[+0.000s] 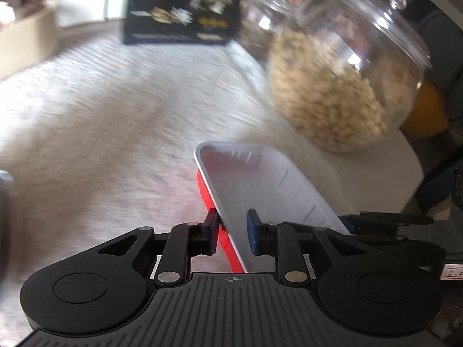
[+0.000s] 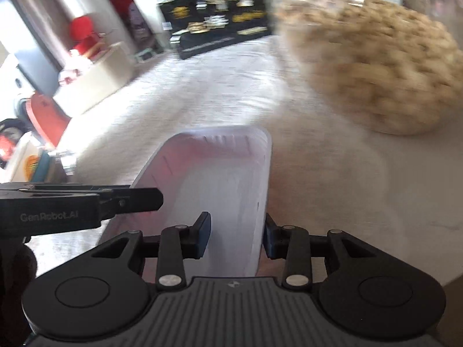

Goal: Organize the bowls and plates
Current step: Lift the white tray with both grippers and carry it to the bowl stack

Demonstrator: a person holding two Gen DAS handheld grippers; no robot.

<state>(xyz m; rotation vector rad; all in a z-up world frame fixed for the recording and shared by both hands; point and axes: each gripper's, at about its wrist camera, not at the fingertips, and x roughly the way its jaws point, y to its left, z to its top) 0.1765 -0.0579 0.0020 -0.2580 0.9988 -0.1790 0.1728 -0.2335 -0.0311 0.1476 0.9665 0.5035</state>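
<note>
White tray [image 1: 260, 190], each side rim pinched by left gripper [image 1: 233, 231] and right gripper [image 2: 235, 235]; uneven lowering could knock the nearby nut jar [image 1: 344, 86].

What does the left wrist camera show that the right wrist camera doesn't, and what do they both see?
Only the left wrist view shows the red underside beneath the white tray, the big jar's clear lid, and a second jar behind it. Only the right wrist view shows the red items and shelves at left, plus the left claw from the side. Both show the tray's rim between each claw's pads, the nut-filled jar, the black box and the pale tabletop.
</note>
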